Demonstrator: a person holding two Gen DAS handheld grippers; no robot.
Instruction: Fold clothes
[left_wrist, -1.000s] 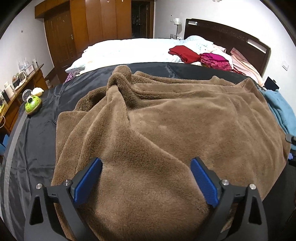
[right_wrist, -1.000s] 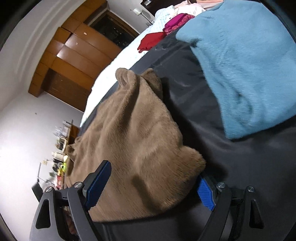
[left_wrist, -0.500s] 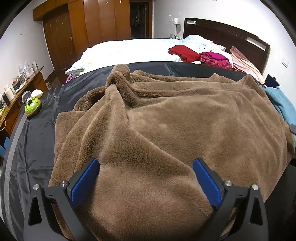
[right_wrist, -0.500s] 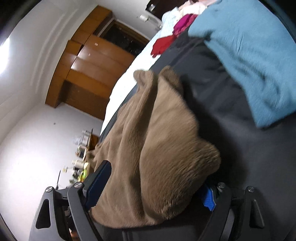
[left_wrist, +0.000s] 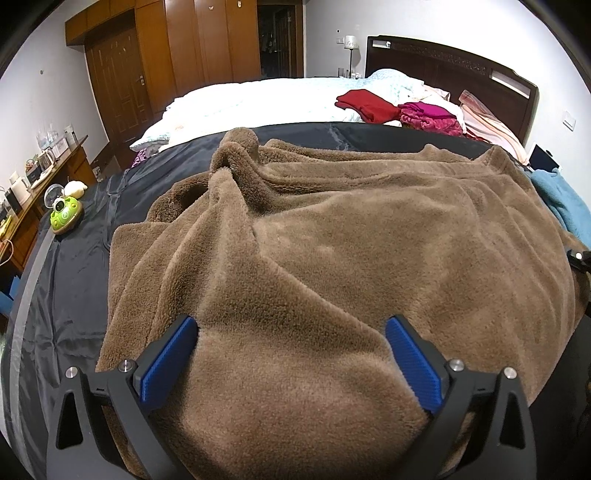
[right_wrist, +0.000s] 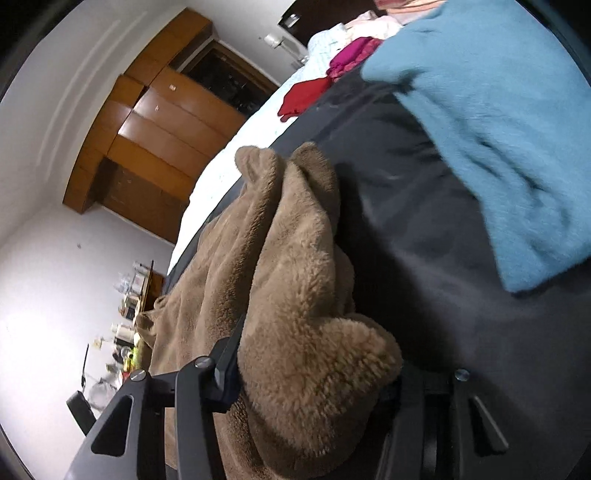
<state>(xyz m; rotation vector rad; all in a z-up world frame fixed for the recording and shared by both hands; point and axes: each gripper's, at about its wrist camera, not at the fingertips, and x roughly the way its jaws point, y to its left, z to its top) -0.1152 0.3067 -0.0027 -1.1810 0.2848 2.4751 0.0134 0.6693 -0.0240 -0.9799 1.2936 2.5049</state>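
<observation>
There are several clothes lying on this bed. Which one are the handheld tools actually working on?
The brown fleece garment spread across the dark sheet. The light blue one lies untouched beside it; the red and magenta ones sit far off by the headboard.

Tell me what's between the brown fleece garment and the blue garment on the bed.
Only bare dark sheet separates the brown fleece garment from the blue garment, clearest in the right wrist view.

A plain brown fleece (left_wrist: 332, 258) fills the frame's centre over a black sheet (left_wrist: 77, 266). At lower left and right, the left tool (left_wrist: 291, 363) shows ribbed blue pads (left_wrist: 166, 363) on black arms. A teal garment (right_wrist: 491, 122) sits upper right, red (left_wrist: 364, 103) and magenta clothes (left_wrist: 430, 118) on white bedding (left_wrist: 251, 99), a green toy (left_wrist: 64, 216) at left.
</observation>
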